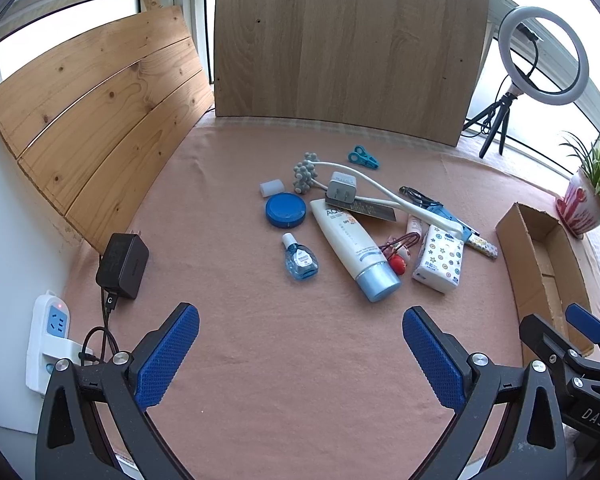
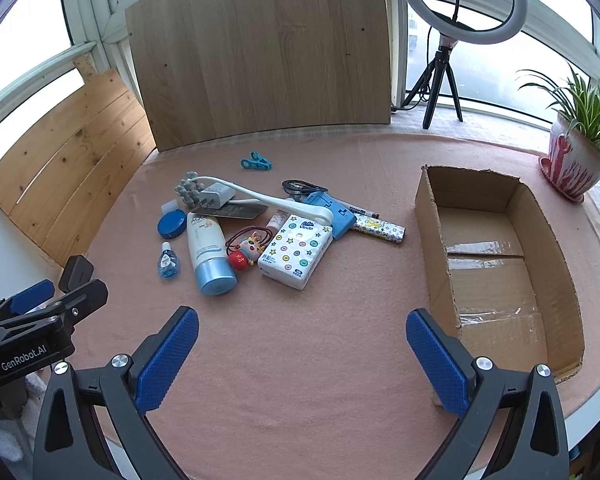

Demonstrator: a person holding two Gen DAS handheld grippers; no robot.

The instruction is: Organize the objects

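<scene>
The things to be tidied lie in one loose heap on the pink cloth (image 2: 300, 360), and I'll place everything from the white sunscreen tube (image 2: 207, 248) that sits at the heap's near edge, blue cap towards me. Just left of the tube is a small blue dropper bottle (image 2: 167, 260); behind that, a round blue tin (image 2: 172, 223). Against the tube's right side rest a red charm with hair ties (image 2: 246, 250) and then a patterned tissue pack (image 2: 296, 250). Behind the tube a white plug (image 2: 217, 196) sits on a long white handle (image 2: 268, 199) ending in a grey knobbly massager head (image 2: 189, 192). A teal clip (image 2: 256, 163) lies alone, farther back still. Well to the tube's right stands an open cardboard box (image 2: 432, 216), nothing in it; I judge the heap is meant to go there, which is why it waits with its mouth up and within easy reach.

The right gripper (image 2: 302, 356) hovers in front of the tube, jaws spread wide, holding and touching nothing, the cloth bare between its blue pads (image 2: 168, 356). The left gripper (image 1: 300, 356) hangs likewise, wide apart and empty, nearer the dropper bottle side. Neither has committed to an item yet, so sorting looks not yet begun
</scene>
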